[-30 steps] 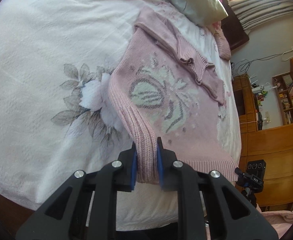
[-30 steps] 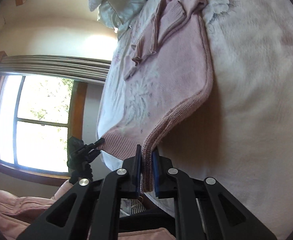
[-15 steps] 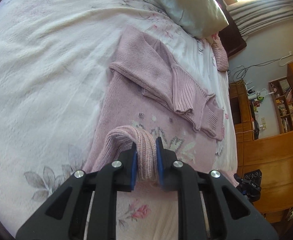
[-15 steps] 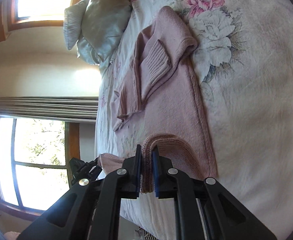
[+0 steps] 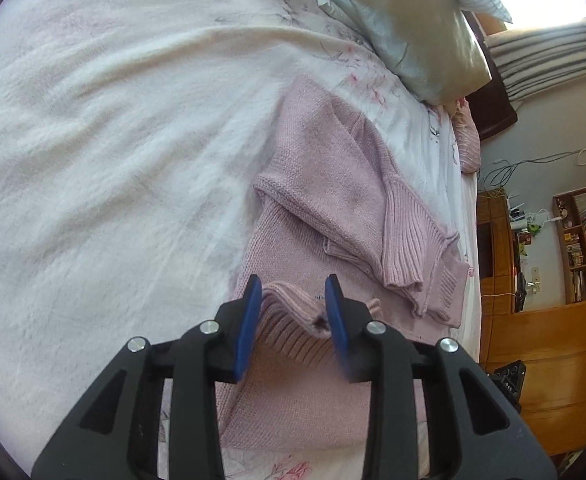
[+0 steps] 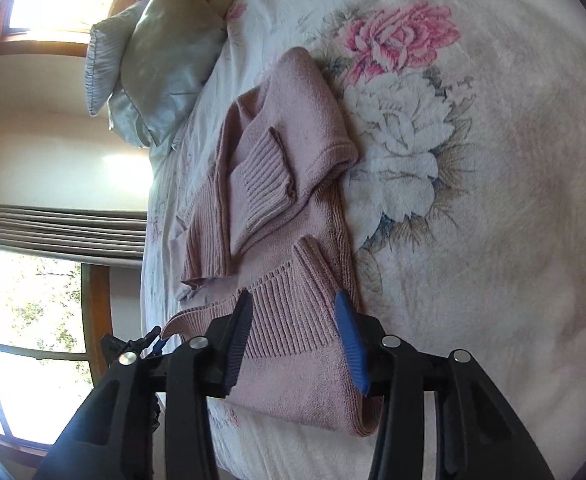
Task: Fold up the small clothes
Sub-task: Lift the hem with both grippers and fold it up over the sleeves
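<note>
left wrist view:
left tool (image 5: 293,312): blue pads spread wide, holding nothing; the ribbed hem lies loose between them.
pink sweater (image 5: 325,184): lies on the bed (image 5: 93,140), sleeves crossed over the chest, bottom half doubled up over the body.
step: judged, the bottom-up fold is laid and the hem let go.
around: pillows (image 5: 421,32) at the head of the bed, wooden shelves (image 5: 581,240) by the far wall, well apart from the sweater.

right wrist view:
right tool (image 6: 293,328): pads wide apart, gripping nothing; the ribbed hem (image 6: 285,312) lies flat between them.
pink sweater (image 6: 293,120): beside the printed flowers (image 6: 401,80) of the bed cover, one cuff resting over the other sleeve.
next move: likely lift both tools clear without snagging the knit, then fold again or smooth the stack.
in the way: nothing lies on the sweater; the hem corner curls up slightly and may need pressing flat.
</note>
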Demonstrator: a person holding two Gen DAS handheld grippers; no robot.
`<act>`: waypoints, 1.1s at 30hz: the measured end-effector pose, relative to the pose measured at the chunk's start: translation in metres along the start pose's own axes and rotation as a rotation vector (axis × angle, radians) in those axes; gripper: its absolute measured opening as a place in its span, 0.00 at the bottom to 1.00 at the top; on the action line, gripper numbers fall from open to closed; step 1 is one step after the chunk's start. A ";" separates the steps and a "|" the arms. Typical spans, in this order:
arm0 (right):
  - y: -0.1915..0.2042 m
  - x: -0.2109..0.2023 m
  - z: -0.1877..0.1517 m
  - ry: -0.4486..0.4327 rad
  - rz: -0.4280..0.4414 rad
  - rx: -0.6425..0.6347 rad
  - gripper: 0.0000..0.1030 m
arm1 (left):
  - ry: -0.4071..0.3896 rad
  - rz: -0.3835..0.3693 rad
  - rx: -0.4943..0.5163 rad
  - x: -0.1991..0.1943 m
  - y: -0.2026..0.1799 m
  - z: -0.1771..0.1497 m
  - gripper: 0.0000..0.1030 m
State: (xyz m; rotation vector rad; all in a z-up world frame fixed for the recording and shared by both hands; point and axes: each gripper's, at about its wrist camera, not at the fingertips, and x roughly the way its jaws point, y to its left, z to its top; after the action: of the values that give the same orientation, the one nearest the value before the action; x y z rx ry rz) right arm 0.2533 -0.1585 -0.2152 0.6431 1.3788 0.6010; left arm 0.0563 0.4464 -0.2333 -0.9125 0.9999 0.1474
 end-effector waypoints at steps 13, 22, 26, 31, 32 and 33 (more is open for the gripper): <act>0.048 0.014 -0.026 0.068 -0.122 -0.249 0.48 | 0.099 0.257 0.460 0.060 -0.057 0.000 0.49; 0.061 0.027 -0.027 0.069 -0.214 -0.344 0.48 | 0.137 0.265 0.482 0.081 -0.062 0.002 0.10; 0.074 0.036 -0.021 0.060 -0.278 -0.445 0.53 | 0.104 0.216 0.525 0.066 -0.072 -0.008 0.09; 0.081 0.062 -0.007 0.099 -0.320 -0.517 0.53 | 0.104 0.187 0.523 0.061 -0.073 -0.011 0.09; 0.080 0.069 -0.005 0.109 -0.333 -0.524 0.53 | 0.110 0.197 0.523 0.063 -0.071 -0.009 0.09; 0.079 0.076 -0.003 0.119 -0.357 -0.528 0.53 | 0.117 0.207 0.518 0.066 -0.070 -0.008 0.09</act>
State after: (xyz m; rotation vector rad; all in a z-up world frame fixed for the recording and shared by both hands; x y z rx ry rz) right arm 0.2570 -0.0496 -0.2106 -0.0636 1.3279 0.6831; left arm 0.1232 0.3772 -0.2450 -0.3476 1.1684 0.0048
